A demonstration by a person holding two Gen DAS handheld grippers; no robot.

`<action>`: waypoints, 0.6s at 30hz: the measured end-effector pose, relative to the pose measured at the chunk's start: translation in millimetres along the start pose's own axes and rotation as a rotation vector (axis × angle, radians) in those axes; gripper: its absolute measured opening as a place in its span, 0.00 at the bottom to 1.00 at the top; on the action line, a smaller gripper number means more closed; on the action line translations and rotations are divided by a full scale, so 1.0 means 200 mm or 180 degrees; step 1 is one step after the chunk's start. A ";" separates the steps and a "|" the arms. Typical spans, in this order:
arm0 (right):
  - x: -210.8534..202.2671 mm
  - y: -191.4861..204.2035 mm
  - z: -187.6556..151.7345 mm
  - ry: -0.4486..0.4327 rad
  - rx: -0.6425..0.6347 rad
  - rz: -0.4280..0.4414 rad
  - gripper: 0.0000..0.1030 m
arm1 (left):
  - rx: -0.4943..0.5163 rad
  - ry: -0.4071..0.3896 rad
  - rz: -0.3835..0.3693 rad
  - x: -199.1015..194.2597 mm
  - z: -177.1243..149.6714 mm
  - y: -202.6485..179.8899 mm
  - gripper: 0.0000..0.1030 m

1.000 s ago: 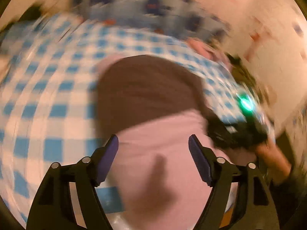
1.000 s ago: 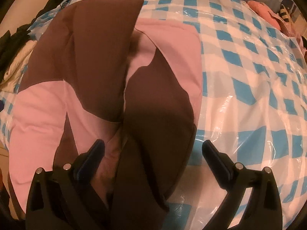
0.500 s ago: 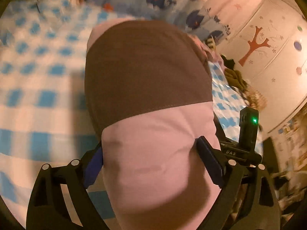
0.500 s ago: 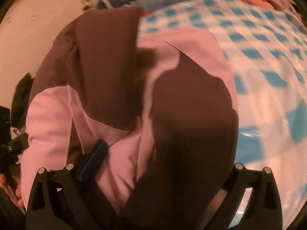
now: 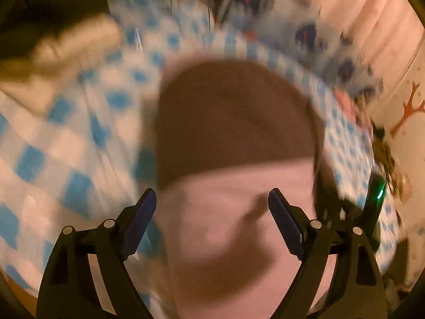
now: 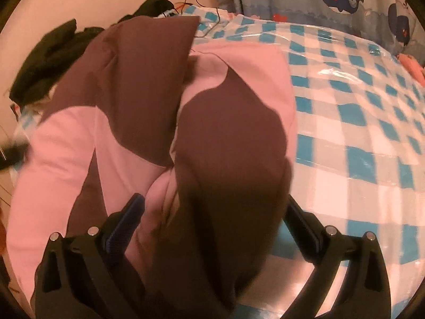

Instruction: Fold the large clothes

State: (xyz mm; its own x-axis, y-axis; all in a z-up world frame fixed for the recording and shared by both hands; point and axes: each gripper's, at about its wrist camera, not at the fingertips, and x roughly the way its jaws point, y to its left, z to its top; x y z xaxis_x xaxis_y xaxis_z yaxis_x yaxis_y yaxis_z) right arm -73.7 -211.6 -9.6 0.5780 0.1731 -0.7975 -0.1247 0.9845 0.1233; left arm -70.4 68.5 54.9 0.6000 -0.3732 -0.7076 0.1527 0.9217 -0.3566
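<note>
Two grippers, mine, over the garment [image 6: 164, 122] on the checked bed [image 6: 372, 143]. My left gripper [image 5: 212, 204] is closing around pink cloth, pads clear. My right gripper [image 6: 212, 212] straddles the bunched brown fold; grip unclear.

A bed [image 6: 358, 122] covered in a blue-and-white checked sheet under clear plastic carries a folded pink-and-brown garment [image 6: 148, 122] toward its left edge, dark clothes [image 6: 53, 61] at the far left corner, and a pink item [image 6: 413, 66] at the right edge.
</note>
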 end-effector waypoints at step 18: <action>-0.01 0.05 0.35 -0.0574 0.1050 0.0489 0.93 | 0.0848 0.0052 0.0043 0.23 -0.08 -0.34 0.87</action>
State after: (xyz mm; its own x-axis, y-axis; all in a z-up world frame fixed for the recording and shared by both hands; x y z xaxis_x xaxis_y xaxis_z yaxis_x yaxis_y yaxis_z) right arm -20.0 -199.4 33.6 0.7086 0.2922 -0.6423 0.0279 0.8979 0.4392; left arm -65.5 -12.8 37.9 0.5909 -0.3603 -0.7218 0.3474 0.9211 -0.1754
